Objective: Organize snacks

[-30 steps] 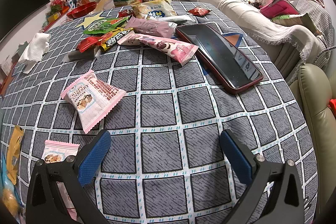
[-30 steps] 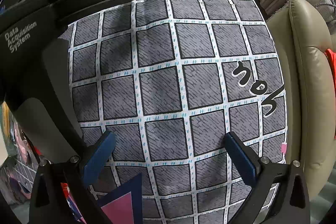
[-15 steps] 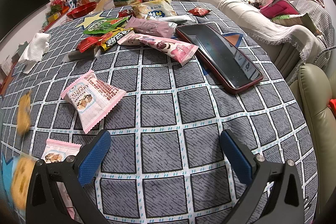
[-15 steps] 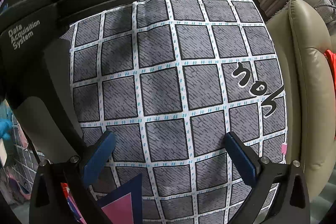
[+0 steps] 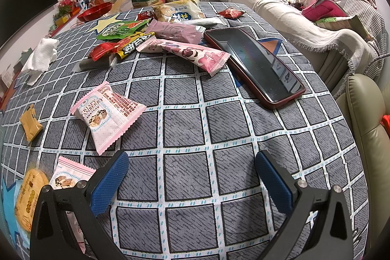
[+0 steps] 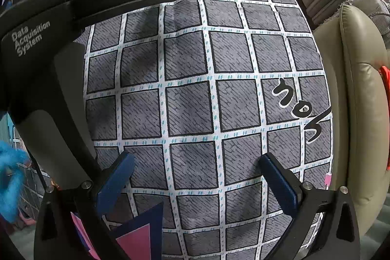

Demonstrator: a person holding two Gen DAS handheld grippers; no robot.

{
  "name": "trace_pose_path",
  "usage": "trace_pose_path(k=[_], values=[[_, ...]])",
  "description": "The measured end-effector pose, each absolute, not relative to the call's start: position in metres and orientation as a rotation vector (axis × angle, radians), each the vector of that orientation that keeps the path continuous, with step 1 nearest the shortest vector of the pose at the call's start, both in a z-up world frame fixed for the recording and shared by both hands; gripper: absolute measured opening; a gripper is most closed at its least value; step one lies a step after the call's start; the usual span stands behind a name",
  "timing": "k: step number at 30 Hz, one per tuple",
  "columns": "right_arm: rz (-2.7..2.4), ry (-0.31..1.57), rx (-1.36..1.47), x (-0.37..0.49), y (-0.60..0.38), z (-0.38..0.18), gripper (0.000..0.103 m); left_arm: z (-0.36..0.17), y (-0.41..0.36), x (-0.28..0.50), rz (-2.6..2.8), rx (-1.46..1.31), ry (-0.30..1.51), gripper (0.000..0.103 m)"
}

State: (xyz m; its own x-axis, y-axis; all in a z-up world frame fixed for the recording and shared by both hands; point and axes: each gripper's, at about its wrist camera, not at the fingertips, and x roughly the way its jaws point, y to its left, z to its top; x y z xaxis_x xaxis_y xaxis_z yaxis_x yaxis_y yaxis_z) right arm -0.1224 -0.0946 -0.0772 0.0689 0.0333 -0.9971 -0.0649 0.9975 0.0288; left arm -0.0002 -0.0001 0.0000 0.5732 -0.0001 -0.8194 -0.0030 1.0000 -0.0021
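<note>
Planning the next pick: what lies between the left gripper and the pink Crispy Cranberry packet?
Only bare checked tablecloth between left gripper and packet, per the left wrist view.

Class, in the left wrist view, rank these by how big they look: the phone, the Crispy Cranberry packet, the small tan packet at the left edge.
Largest to smallest as they appear:
1. phone
2. Crispy Cranberry packet
3. small tan packet
The phone lies farther away, so its lead is probably real.

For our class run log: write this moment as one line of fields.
left gripper: jaws open, empty | right gripper: jaws open, empty | nearest snack: pink Crispy Cranberry packet | phone: flat on checked cloth
</note>
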Motion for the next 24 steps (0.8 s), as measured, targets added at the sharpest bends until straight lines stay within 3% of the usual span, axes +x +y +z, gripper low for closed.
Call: trace_pose_path(k=[11,19,24], values=[[0.043,1.486,0.009,-0.127,-0.096,-0.074,0.103,0.000,0.000,0.000,0.001,-0.004,0.960,0.103],[0.048,1.636,0.005,-0.105,-0.102,-0.079,0.103,0.000,0.000,0.000,0.002,-0.003,0.960,0.103],[0.038,1.633,0.021,-0.107,-0.114,-0.080,0.103,0.000,0.000,0.000,0.002,-0.002,0.960,0.103]])
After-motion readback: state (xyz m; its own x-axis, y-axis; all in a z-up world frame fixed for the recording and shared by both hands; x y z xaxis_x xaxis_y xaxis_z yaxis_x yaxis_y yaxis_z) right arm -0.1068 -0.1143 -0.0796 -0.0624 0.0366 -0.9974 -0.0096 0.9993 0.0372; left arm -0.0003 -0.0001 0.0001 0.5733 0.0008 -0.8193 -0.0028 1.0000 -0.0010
